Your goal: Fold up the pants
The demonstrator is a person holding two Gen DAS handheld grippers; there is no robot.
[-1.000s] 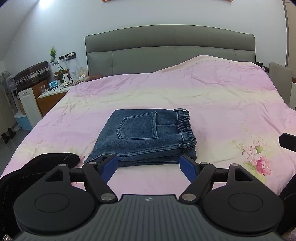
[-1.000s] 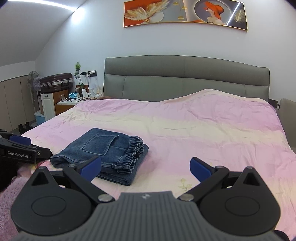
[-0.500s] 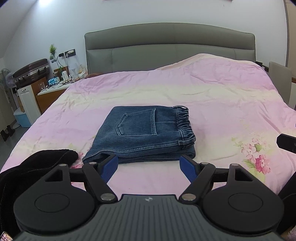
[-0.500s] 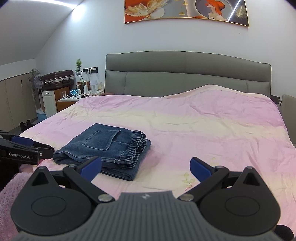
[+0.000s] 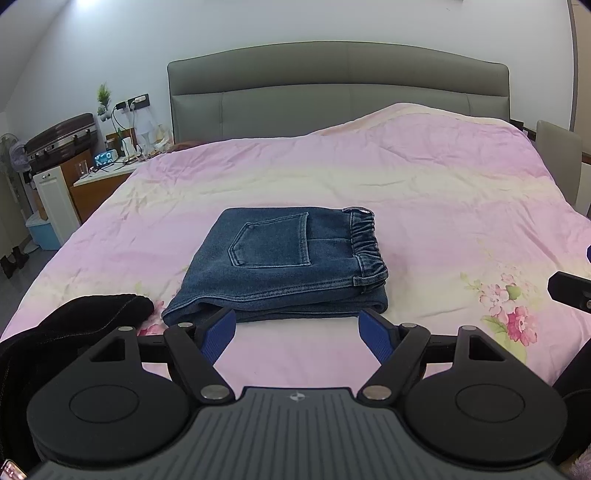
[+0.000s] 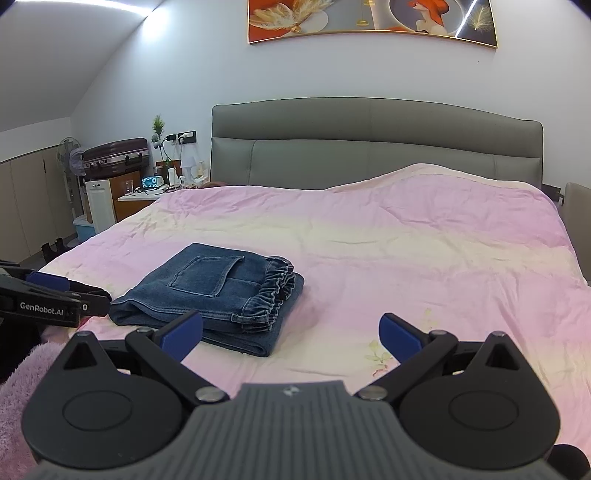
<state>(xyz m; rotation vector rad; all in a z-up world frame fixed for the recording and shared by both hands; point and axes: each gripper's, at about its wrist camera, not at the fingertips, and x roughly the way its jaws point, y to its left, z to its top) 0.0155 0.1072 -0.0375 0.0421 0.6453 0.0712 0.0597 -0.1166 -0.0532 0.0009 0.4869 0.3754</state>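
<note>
Pink bed [image 5: 424,192], folded jeans [image 5: 284,262], black garment [image 5: 92,314]

I am in a bedroom of a home. A wide bed [image 6: 406,251] fills the room in front of me, spread with a pink and cream flowered cover, and a grey padded headboard [image 6: 369,147] stands against the wall. Above it hangs a framed picture [image 6: 373,18]. To the left is a nightstand [image 6: 144,201] cluttered with chargers and small things, a wall socket [image 6: 185,136], a little plant [image 6: 158,125], a suitcase [image 6: 116,155] on a cabinet, and a standing fan [image 6: 70,155].
</note>
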